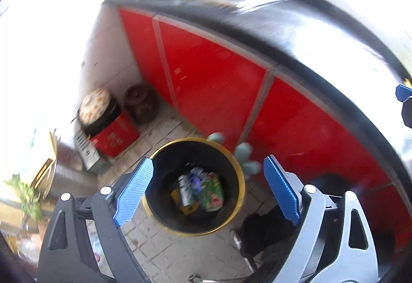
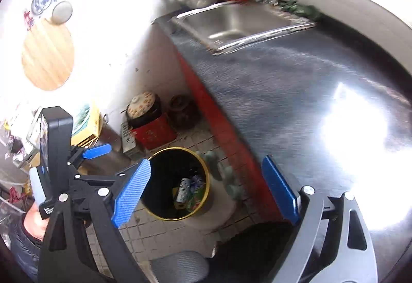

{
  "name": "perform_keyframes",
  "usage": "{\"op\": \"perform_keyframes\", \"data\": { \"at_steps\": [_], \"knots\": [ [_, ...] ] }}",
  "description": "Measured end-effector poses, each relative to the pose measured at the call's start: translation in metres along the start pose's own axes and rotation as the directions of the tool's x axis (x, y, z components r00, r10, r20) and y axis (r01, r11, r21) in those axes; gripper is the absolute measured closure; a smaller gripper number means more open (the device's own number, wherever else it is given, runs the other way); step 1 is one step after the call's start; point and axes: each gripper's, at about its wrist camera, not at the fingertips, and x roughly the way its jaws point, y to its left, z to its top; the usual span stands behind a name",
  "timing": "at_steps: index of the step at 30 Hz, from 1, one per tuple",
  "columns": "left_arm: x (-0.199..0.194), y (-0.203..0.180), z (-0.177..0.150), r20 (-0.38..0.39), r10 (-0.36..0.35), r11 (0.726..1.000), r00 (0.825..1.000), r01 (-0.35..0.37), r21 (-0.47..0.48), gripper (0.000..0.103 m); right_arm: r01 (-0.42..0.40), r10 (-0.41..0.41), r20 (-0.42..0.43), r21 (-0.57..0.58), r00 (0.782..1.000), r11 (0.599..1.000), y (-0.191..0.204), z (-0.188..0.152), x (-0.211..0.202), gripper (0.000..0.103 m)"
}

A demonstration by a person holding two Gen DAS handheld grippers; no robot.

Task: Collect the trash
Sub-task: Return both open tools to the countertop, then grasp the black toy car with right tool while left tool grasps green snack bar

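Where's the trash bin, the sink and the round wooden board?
trash bin (image 1: 238,174), left wrist view, yellow rim on the right side.
sink (image 2: 231,23), right wrist view, steel basin floor.
round wooden board (image 2: 47,56), right wrist view, middle of its face.

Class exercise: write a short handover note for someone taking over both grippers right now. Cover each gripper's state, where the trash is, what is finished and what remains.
Left hand-held gripper: open, empty, above the round black yellow-rimmed trash bin.
Right hand-held gripper: open, empty, over the floor by the grey steel countertop.
Trash: a silver can and green wrappers lie in the bin.
Done: those pieces are binned.
Left: no loose trash shows on the countertop or in the steel sink; check elsewhere.
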Motion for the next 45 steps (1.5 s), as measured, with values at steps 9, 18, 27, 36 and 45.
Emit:
{"op": "perform_keyframes", "data": {
  "at_steps": [9, 18, 27, 36, 45],
  "knots": [
    [-0.046, -0.208, 0.038, 0.057, -0.3, 0.897, 0.952, 0.262, 0.355, 0.018, 0.374, -0.427, 0.106, 0.328, 0.898, 0.868, -0.173, -0.091, -0.163, 0.015],
    [-0.065, -0.397, 0.017, -0.033, -0.484, 0.672, 0.874, 0.396, 0.626, 0.016, 0.492, -0.6, 0.057, 0.514, 0.798, 0.703, -0.284, -0.192, -0.273, 0.015],
    [-0.064, -0.489, 0.015, -0.056, -0.536, 0.557, 0.842, 0.402, 0.727, 0.016, 0.497, -0.598, 0.002, 0.554, 0.801, 0.668, -0.336, -0.232, -0.29, 0.015],
    [-0.037, -0.586, 0.047, -0.067, -0.565, 0.465, 0.822, 0.384, 0.798, 0.017, 0.467, -0.539, 0.027, 0.464, 0.842, 0.753, -0.412, -0.216, -0.268, 0.015],
    [-0.006, -0.63, 0.053, -0.163, -0.546, 0.369, 0.822, 0.411, 0.834, 0.017, 0.441, -0.416, -0.158, 0.205, 0.896, 0.874, -0.542, -0.182, -0.207, 0.015]
  ]
}}
